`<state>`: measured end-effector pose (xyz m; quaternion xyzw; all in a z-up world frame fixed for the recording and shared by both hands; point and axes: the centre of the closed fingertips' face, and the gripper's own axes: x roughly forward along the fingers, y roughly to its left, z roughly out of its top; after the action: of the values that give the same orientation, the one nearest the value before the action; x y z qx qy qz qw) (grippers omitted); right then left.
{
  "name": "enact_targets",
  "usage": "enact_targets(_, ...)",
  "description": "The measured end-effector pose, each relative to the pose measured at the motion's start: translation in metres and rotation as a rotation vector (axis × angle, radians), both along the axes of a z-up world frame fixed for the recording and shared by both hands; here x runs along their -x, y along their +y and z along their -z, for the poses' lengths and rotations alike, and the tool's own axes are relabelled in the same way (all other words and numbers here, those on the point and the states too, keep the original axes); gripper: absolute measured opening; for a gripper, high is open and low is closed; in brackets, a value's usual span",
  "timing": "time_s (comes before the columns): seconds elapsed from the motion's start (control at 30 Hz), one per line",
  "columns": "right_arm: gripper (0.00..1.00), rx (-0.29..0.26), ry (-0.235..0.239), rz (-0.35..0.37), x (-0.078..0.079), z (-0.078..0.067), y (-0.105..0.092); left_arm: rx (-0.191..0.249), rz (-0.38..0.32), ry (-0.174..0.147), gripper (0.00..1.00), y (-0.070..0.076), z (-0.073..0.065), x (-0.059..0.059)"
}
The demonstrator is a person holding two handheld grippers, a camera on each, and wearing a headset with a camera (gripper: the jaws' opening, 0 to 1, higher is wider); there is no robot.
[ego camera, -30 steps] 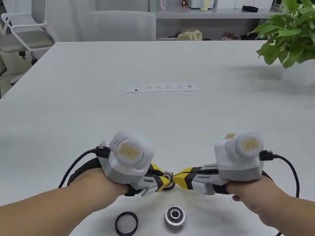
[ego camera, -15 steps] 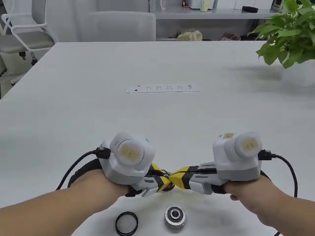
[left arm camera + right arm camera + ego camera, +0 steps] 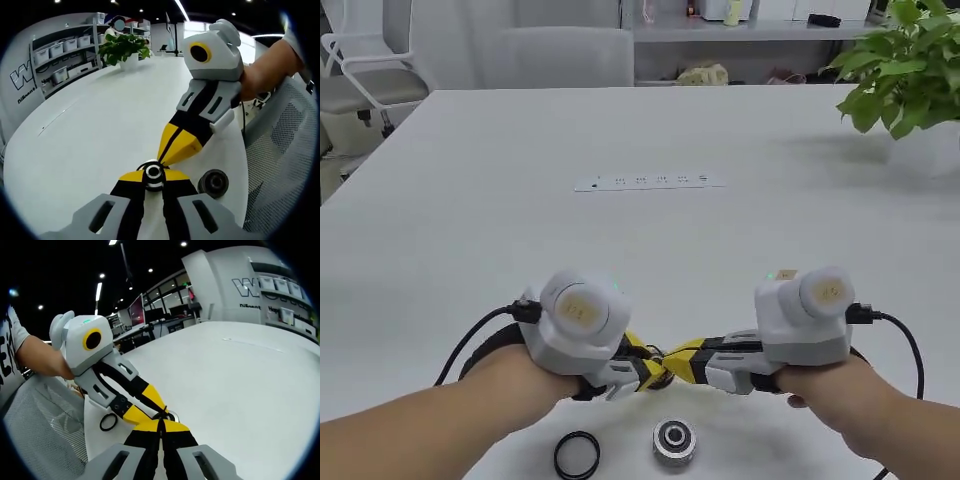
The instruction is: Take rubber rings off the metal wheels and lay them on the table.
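Holding a small metal wheel (image 3: 153, 171) tight between its two yellow jaws, the left gripper (image 3: 153, 180) points to the person's right. The right gripper (image 3: 161, 424) points the other way. The two meet tip to tip, low over the near edge of the white table (image 3: 720, 140). The right gripper's jaws are pressed together. They seem to pinch the black rubber ring (image 3: 147, 164) at the top edge of the wheel. I cannot see the pinch clearly, as the tips hide it.

So the ring lies right at the tip of the right gripper, and the wheel sits just behind it in the left gripper's grip. In the left gripper view the wheel shows its round face, so the ring runs flat around that face. Both grippers lie along one line, from left to right. I think the next move is a pull along that line. The right gripper would go away to the right while the left one holds the wheel firm. If the pinch is thin, the ring may slip out and snap back.

On the table just below the grippers lie a loose ring (image 3: 577, 455) and a bare wheel (image 3: 674, 441). They are side by side but not touching. That one looks done.
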<state>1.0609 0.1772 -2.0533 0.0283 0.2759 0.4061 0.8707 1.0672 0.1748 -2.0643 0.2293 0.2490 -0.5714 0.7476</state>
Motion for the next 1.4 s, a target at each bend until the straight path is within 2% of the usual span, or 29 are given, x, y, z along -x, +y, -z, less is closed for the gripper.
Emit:
enact_targets(0.1,0.0,0.003,0.002,0.006,-0.001,0.002,-0.002,-0.005,0.016,-0.015,0.07,-0.001,-0.001,0.0)
enact_targets(0.37,0.0,-0.006,0.01,0.022,-0.003,0.0,-0.003,-0.022,0.04,-0.024,0.08,0.0,-0.001,-0.001)
enact_targets(0.43,0.0,-0.004,0.008,0.02,-0.002,0.0,-0.003,-0.039,0.065,-0.043,0.09,0.001,-0.003,0.0)
enact_targets(0.53,0.0,-0.007,0.009,0.023,-0.003,-0.001,-0.004,-0.027,0.075,-0.052,0.11,0.001,-0.007,0.001)
enact_targets(0.9,0.0,-0.032,0.006,0.04,-0.003,-0.009,-0.005,0.004,0.077,-0.04,0.23,0.007,-0.019,0.008)
enact_targets(0.97,0.0,-0.043,0.006,0.046,-0.004,-0.012,-0.006,0.019,0.069,-0.029,0.27,0.009,-0.023,0.008)
enact_targets(1.17,0.0,-0.06,0.004,0.058,-0.004,-0.016,-0.008,0.054,0.048,-0.01,0.31,0.016,-0.033,0.011)
enact_targets(1.4,0.0,-0.084,-0.003,0.044,0.0,-0.026,-0.001,0.086,0.028,0.0,0.38,0.027,-0.044,0.018)
